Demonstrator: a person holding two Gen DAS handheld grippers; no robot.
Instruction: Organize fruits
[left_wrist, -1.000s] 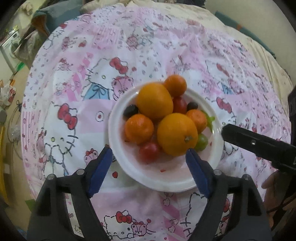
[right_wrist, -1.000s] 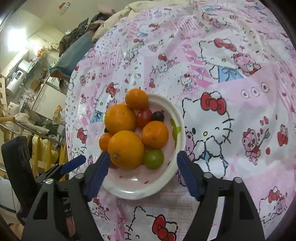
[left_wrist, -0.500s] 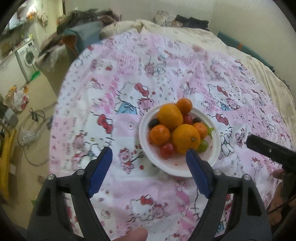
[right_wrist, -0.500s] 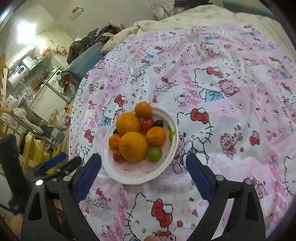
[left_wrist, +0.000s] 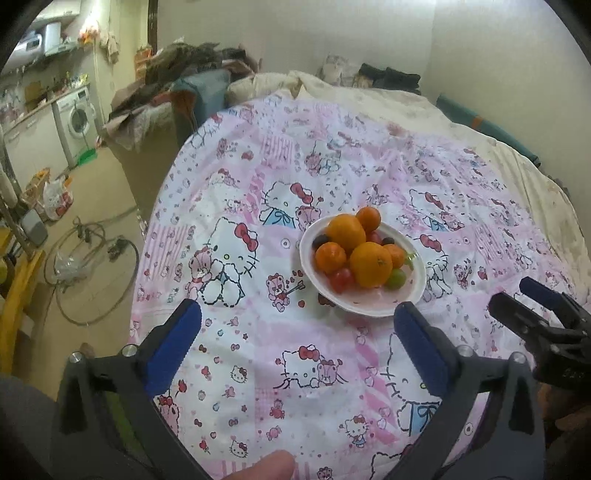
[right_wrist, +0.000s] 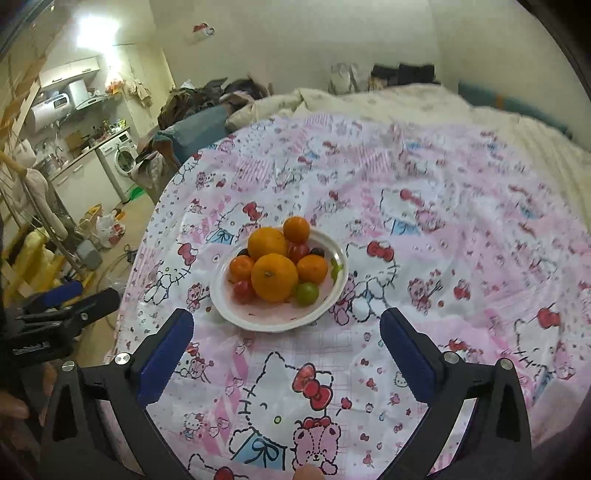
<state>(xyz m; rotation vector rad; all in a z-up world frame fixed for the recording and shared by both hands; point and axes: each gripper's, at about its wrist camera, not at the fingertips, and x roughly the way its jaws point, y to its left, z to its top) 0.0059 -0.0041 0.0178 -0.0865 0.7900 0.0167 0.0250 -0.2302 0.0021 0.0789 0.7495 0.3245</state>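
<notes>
A white plate (left_wrist: 369, 306) (right_wrist: 273, 321) sits on the pink cartoon-print cloth and holds a heap of fruit: two large oranges (left_wrist: 371, 264) (right_wrist: 274, 277), several small mandarins, red cherry tomatoes (left_wrist: 341, 278), dark grapes and a green fruit (left_wrist: 397, 277) (right_wrist: 307, 292). My left gripper (left_wrist: 295, 328) is open and empty, held back from the plate's near side. My right gripper (right_wrist: 286, 330) is open and empty, just short of the plate's near rim; it also shows in the left wrist view (left_wrist: 532, 314).
The cloth (left_wrist: 258, 192) covers a bed-like surface whose left edge drops to the floor. Cables (left_wrist: 88, 258), a washing machine (left_wrist: 79, 122) and piled clothes (left_wrist: 192, 74) lie beyond. The left gripper shows in the right wrist view (right_wrist: 59, 306).
Both grippers have pulled back and up from the plate, which now looks smaller and farther. The jaws stay open. The fruit has not moved.
</notes>
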